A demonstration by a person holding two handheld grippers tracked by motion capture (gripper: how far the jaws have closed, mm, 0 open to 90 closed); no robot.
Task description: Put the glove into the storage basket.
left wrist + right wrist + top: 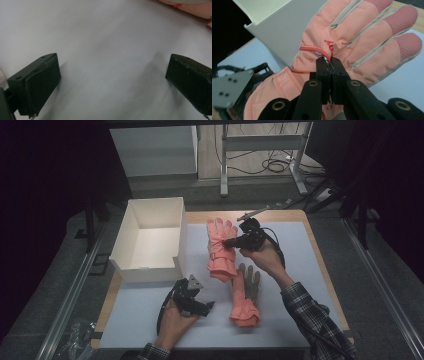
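On the white table mat (300, 250), the right gripper (330, 60) pinches the far pink glove (362, 42); its view shows stitching. The left gripper (112, 77), low beside the white box (150, 237), gapes empty.

We see two salmon-pink gloves. The farther glove (220, 247) has pale grey piping between its fingers, darker pink textured fingertips and small red stitched markings on its back. The nearer glove (245, 296) shows a grey palm and grey fingers above a pink cuff. The box (150, 240) is off-white inside and out. We find the surface (150, 320) covered in pale bluish white, with a light wood edge. Both claws, left (110, 82) and right (329, 65), are black. The person's sleeves (315, 320) carry a dark plaid of grey, white and black.
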